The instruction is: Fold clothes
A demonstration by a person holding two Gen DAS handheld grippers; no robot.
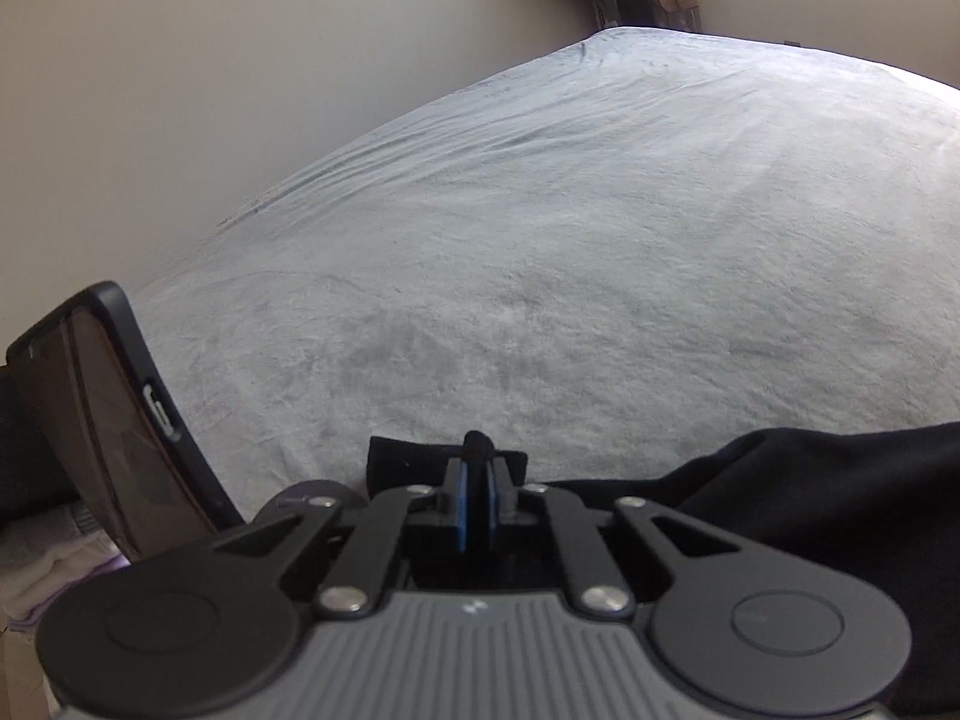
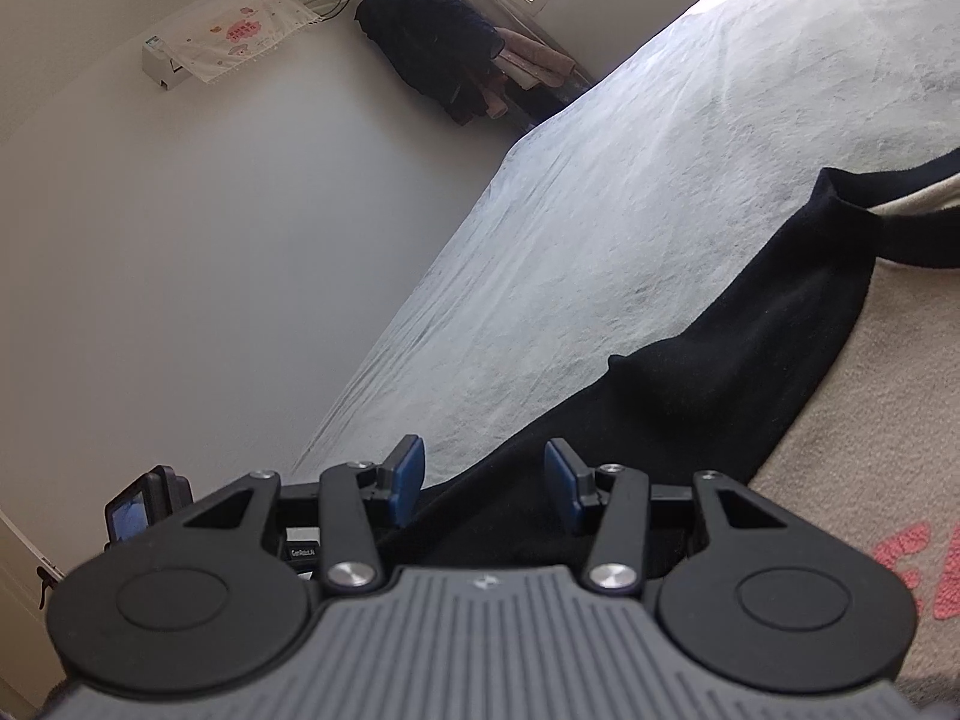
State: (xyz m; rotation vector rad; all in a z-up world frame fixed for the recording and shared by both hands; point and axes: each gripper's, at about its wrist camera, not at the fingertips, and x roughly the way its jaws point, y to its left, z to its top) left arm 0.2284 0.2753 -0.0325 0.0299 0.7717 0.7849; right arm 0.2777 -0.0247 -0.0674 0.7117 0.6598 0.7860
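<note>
the left tongs [image 1: 476, 480] are pinched tight on a small fold of black cloth that pokes up between the blue pads, so this corner of the garment [image 2: 750, 348] can be lifted or dragged without slipping. the garment itself is a beige top with black sleeves and red lettering, lying at the near edge of the bed [image 1: 540, 240], its black sleeve stretched out over the pale grey cover. the right tongs [image 2: 485, 483] stand wide, their blue pads to either side of the black sleeve fabric with nothing clamped between them (whether they are coming in for a grip or have just let go, one cannot tell). holding one end while the other tongs straddle the same sleeve suits folding the sleeve across the body. a phone [image 1: 108, 414] leans upright at the left of the bed's edge, clear of the cloth.
</note>
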